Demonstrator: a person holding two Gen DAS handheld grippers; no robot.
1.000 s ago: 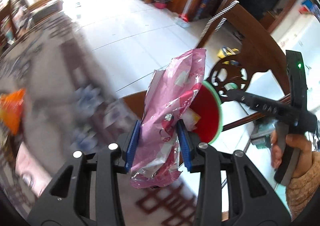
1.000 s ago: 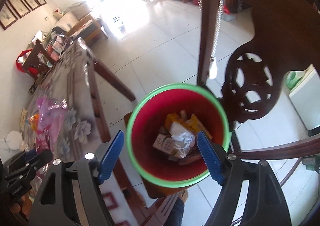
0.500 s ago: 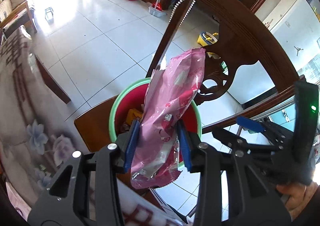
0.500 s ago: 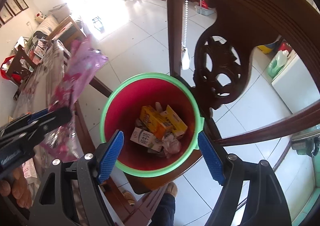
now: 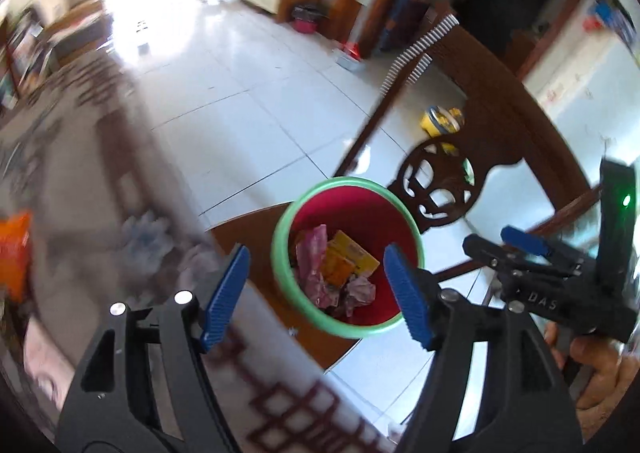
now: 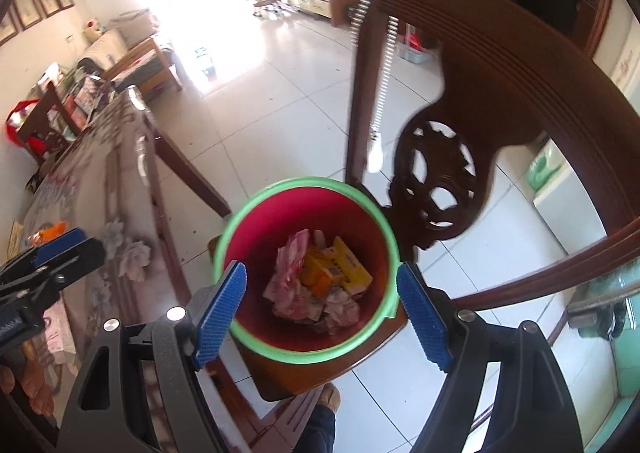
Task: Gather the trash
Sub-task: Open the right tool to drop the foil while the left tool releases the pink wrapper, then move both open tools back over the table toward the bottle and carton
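Left of the left gripper (image 5: 316, 293) the table (image 5: 80, 157) was smeared by blur; the orange packet (image 5: 14, 253) was cut off.

Left claw (image 5: 316, 293): black plastic frame showing triangular cut-outs, round silver screw heads sitting at the finger bases, ribbed blue pads (image 5: 224, 297) lining both fingers. Right claw (image 6: 320, 313): matching black frame, same silver screws, same ribbed blue pads (image 6: 420, 317). On the right claw's body, seen from the left camera, white "DAS" lettering showing and a small green light glowing. Hand (image 5: 596, 369) wrapping a black grip; dark trouser leg (image 6: 316, 429) showing below.
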